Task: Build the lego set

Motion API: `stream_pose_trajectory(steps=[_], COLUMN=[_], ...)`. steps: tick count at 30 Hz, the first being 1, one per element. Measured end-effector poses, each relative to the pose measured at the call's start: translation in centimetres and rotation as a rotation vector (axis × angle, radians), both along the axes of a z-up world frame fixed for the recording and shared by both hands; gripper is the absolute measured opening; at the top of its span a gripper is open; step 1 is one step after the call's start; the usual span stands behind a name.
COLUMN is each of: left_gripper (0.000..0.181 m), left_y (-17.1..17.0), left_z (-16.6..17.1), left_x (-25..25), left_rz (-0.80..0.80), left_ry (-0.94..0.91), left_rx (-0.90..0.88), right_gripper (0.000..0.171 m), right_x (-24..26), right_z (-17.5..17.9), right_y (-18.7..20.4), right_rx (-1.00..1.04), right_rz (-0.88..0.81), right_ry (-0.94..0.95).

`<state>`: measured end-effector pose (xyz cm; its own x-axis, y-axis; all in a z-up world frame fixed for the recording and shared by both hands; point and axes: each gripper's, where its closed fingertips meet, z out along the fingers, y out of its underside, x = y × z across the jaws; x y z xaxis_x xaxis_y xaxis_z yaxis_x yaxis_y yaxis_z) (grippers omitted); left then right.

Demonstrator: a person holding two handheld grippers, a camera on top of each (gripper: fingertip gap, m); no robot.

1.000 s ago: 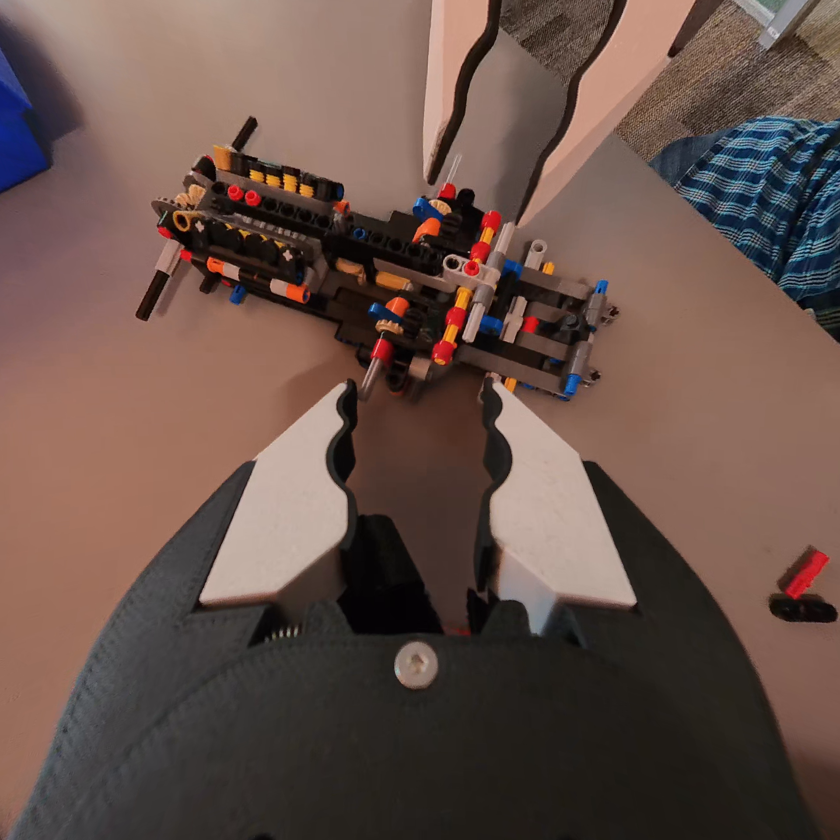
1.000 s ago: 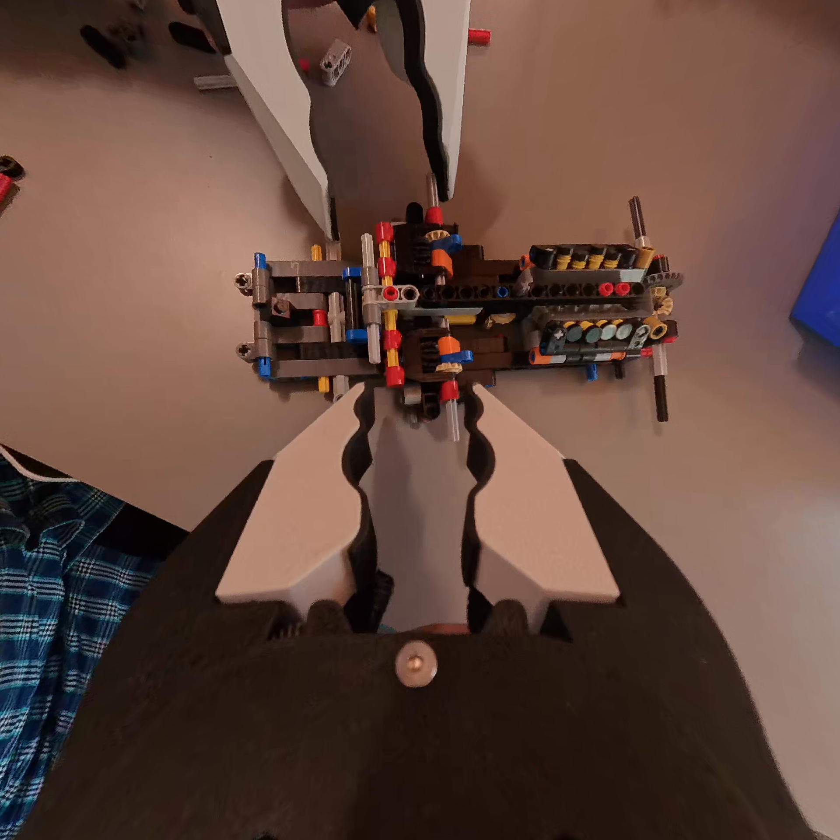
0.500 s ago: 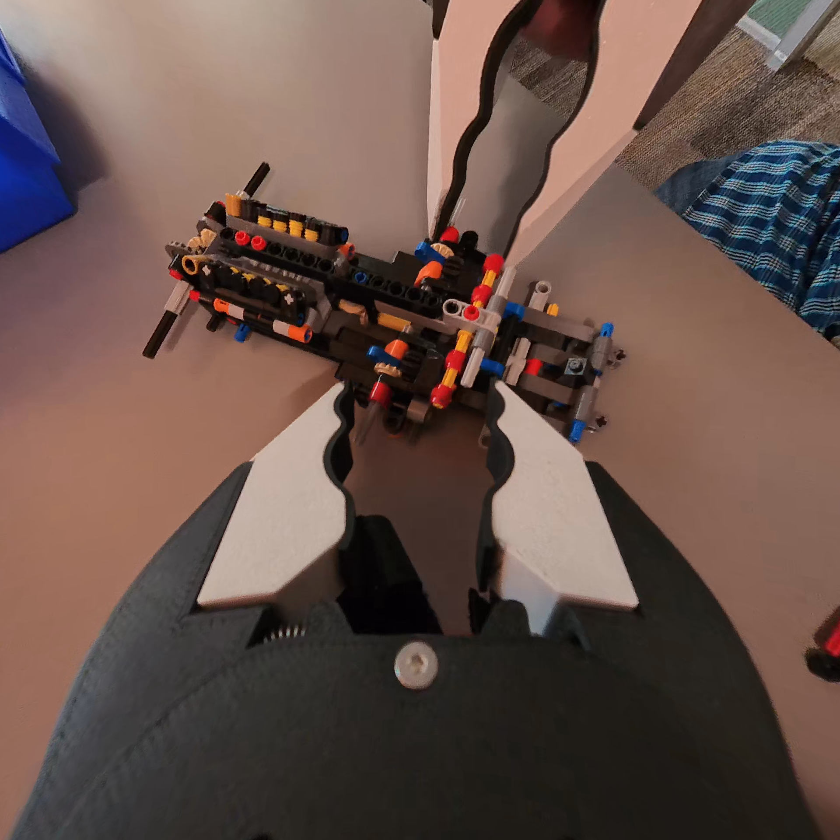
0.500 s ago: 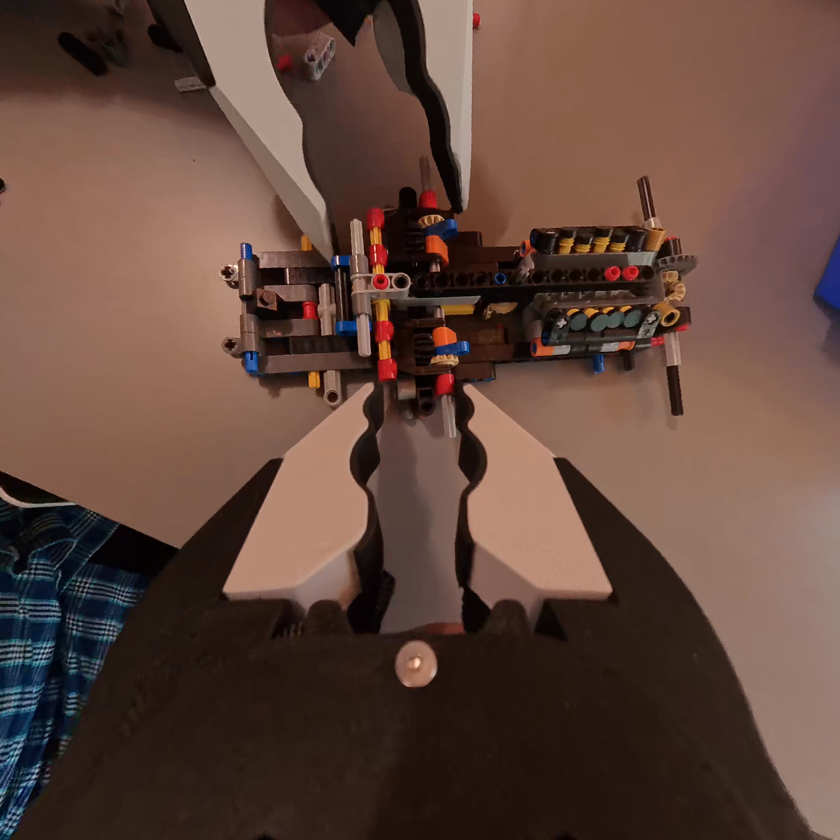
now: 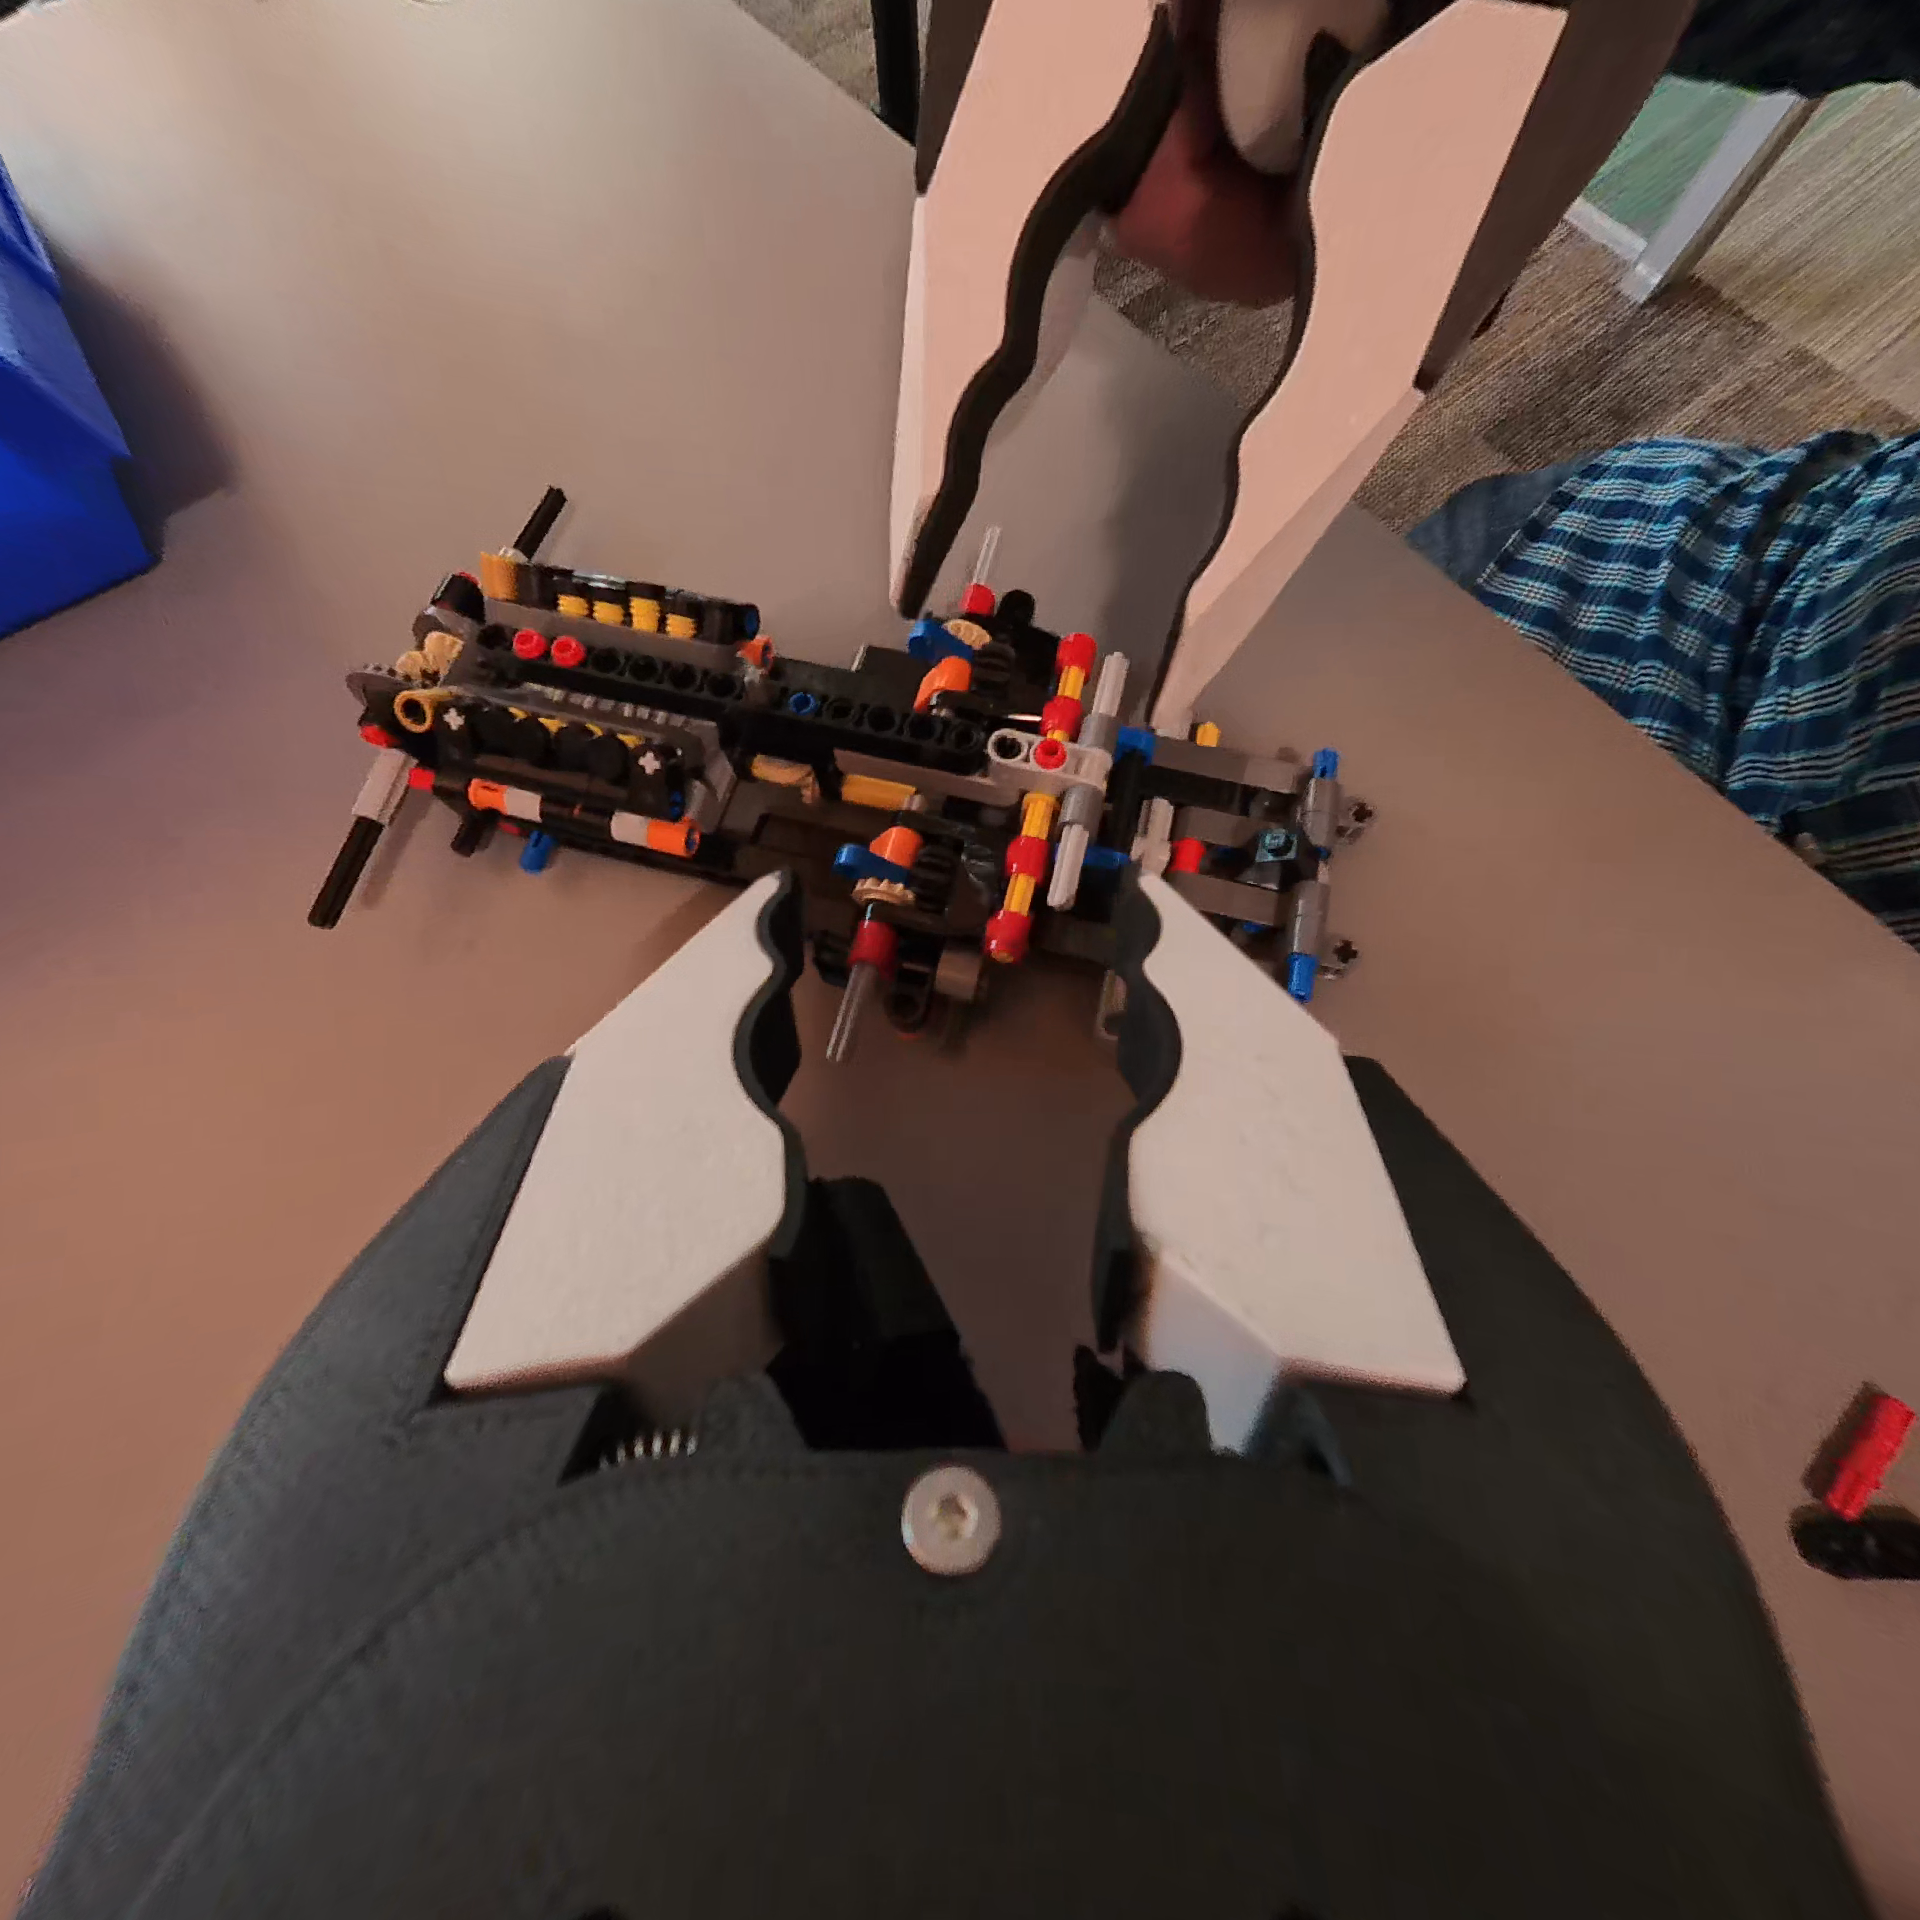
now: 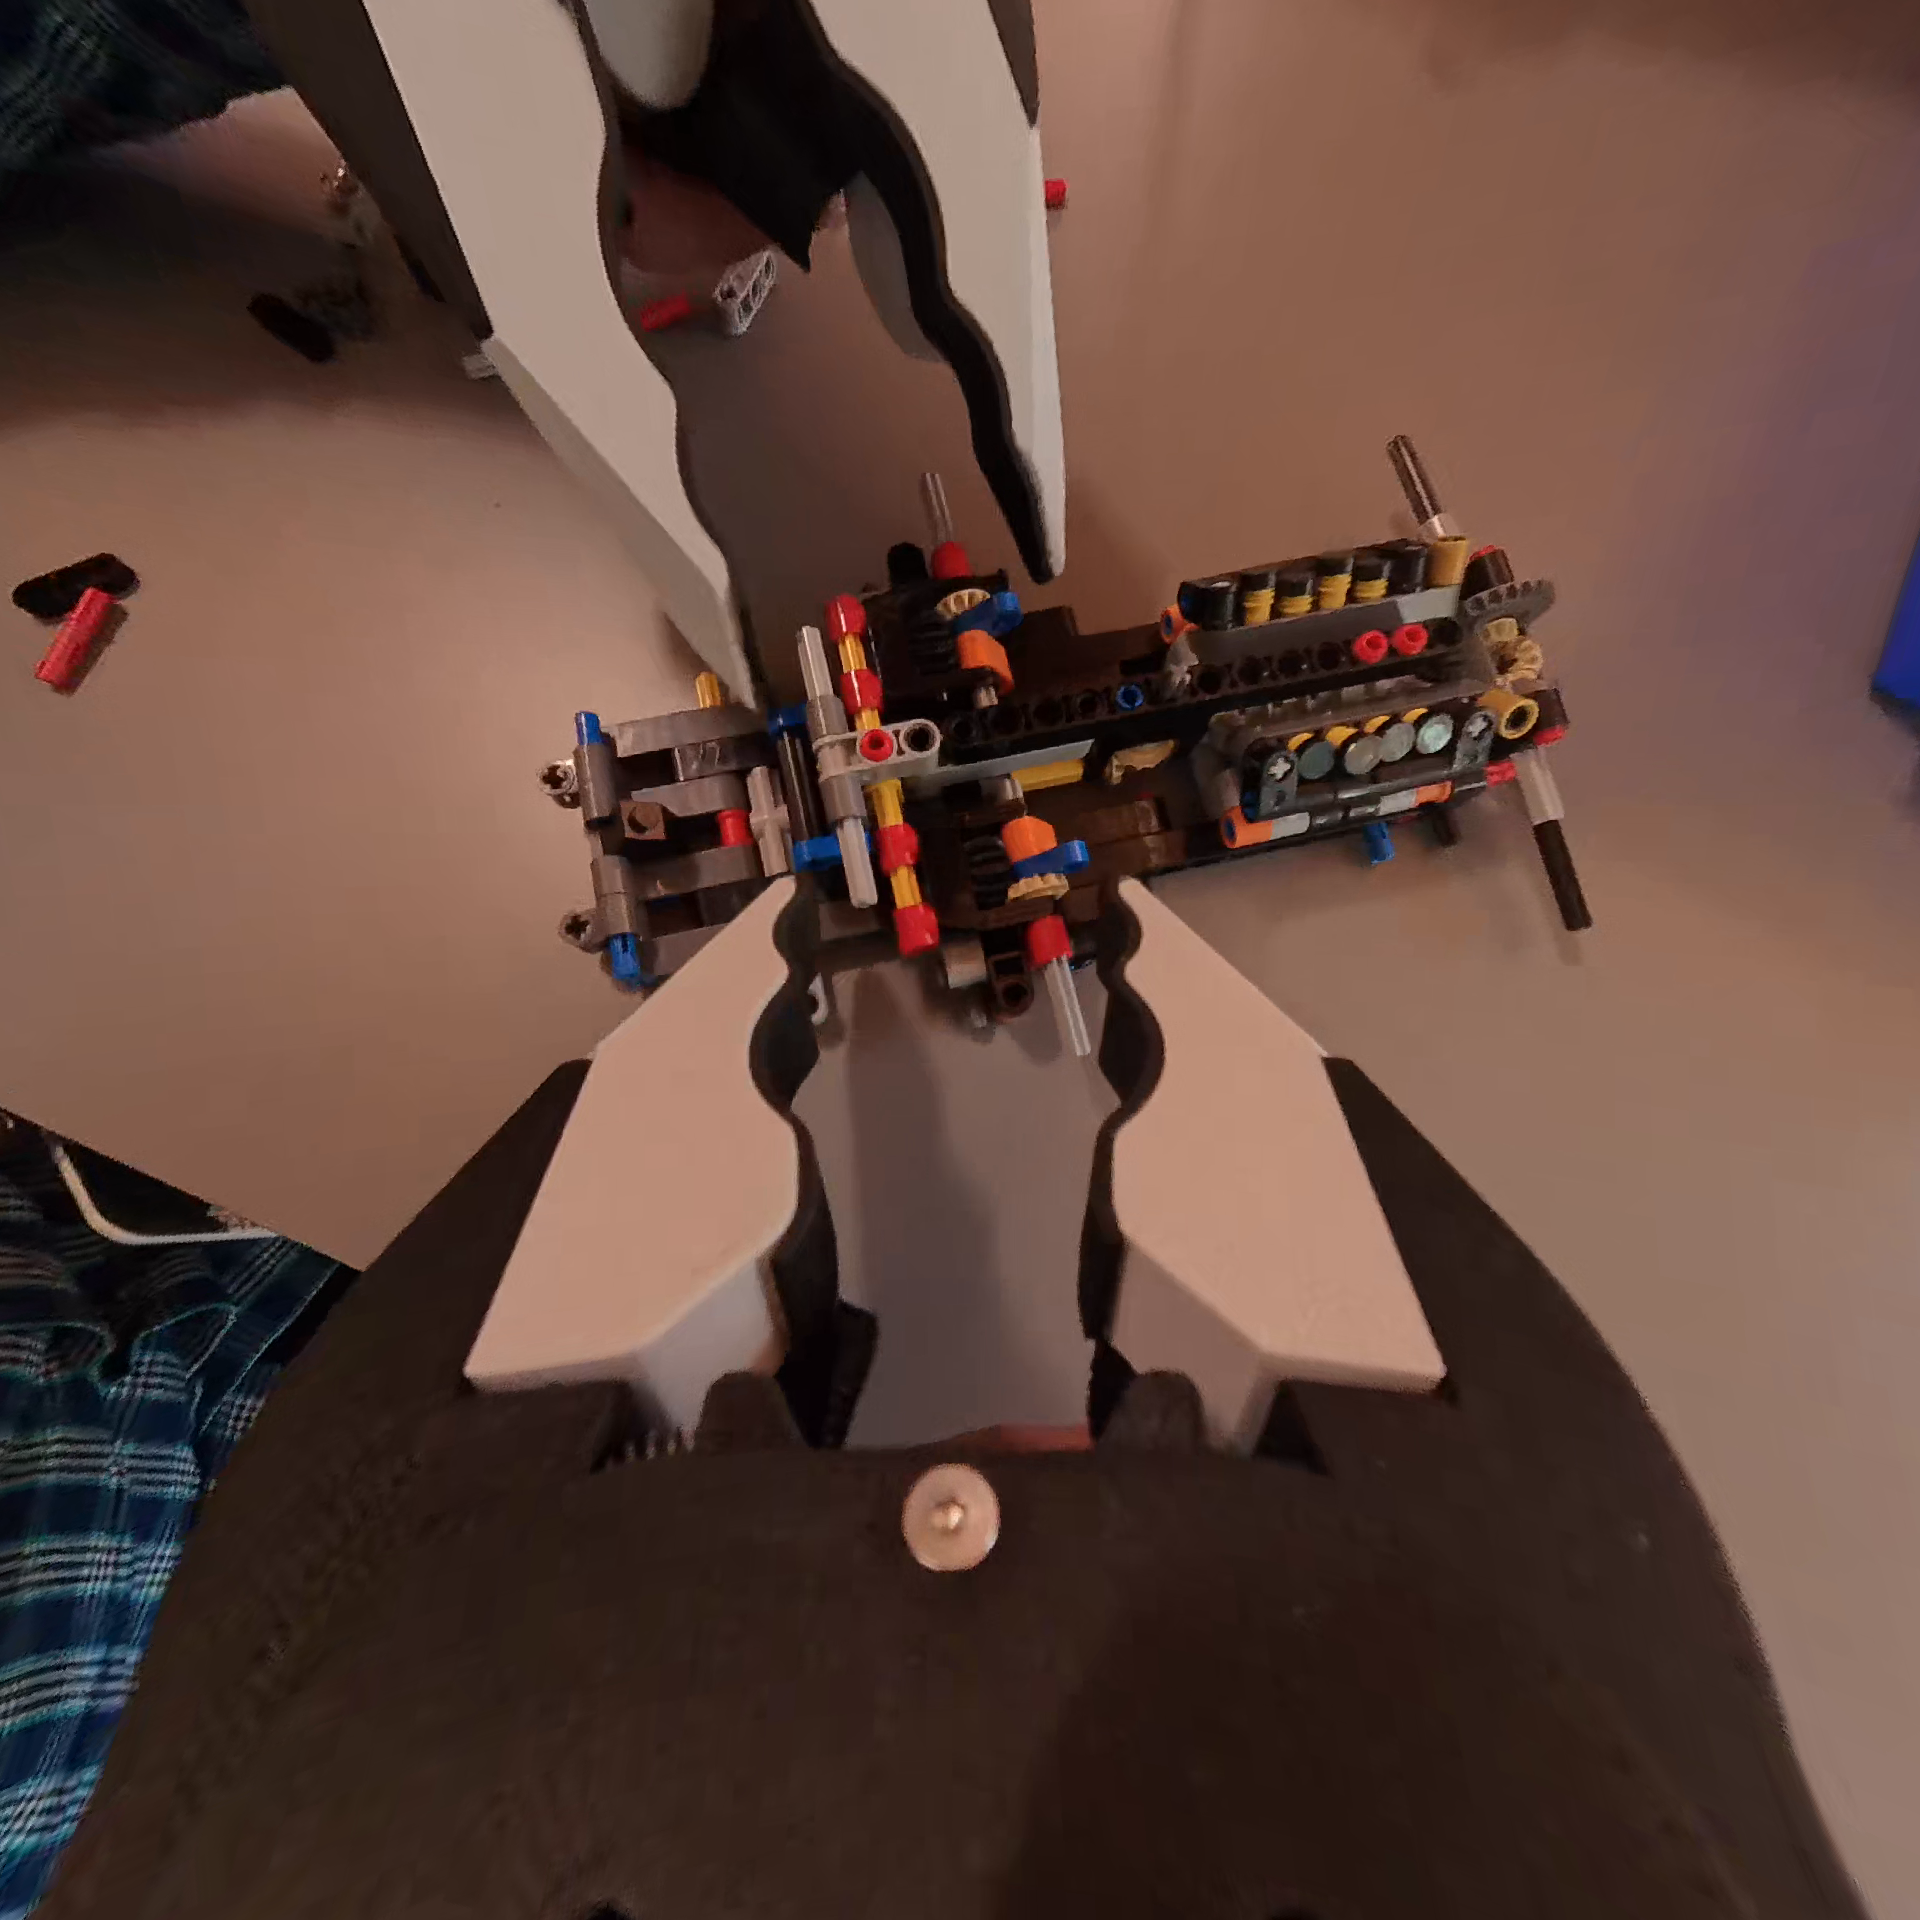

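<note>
A long Technic lego model [image 5: 831, 769] of black, grey, red, yellow and blue parts lies flat on the tan table [image 5: 312, 1143]. My left gripper [image 5: 961, 914] is open, its fingertips either side of the model's near middle, where a grey axle stub [image 5: 847, 1008] sticks out between them. My right gripper [image 5: 1039, 644] comes in from the far side, open. In the right wrist view the model [image 6: 1039, 748] lies crosswise. The right gripper [image 6: 956, 914] is open around the model's near axle stub [image 6: 1070, 1003], and the left gripper [image 6: 894, 623] is opposite. Neither clamps anything.
A blue bin [image 5: 52, 468] stands at the table's left end and also shows in the right wrist view [image 6: 1901, 644]. A red pin [image 5: 1860, 1475] and a black piece [image 5: 1849, 1548] lie loose. More loose parts [image 6: 743, 281] lie behind the left gripper. A person's plaid clothing [image 5: 1714, 623] is past the table edge. The tips of one gripper are about 4 cm away from the tips of the other. Both grippers' tips are roughly 15 cm from the red pin [image 5: 1860, 1475].
Both grippers have closed in on the model from opposite sides, so their tips now flank its middle. The right gripper's jaws have opened wider.
</note>
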<state>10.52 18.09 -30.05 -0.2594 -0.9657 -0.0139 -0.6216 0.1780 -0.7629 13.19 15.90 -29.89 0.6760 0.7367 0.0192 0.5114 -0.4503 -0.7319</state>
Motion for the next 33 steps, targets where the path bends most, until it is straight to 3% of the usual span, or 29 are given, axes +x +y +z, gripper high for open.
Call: stream_pose_trajectory(steps=[9,33], left_gripper=[0.059,0.051], left_y=[-0.76,-0.74], left_z=[-0.39,-0.09], left_x=[0.01,-0.33], left_rz=[-0.017,-0.015], left_ry=[0.024,0.015], left_rx=[-0.033,-0.050], right_gripper=[0.040,0.043], right_x=[-0.10,-0.20], right_z=[-0.44,-0.37], right_y=[0.14,-0.09], right_rx=[-0.020,-0.025], right_rz=[0.011,0.000], right_ry=[0.054,0.092])
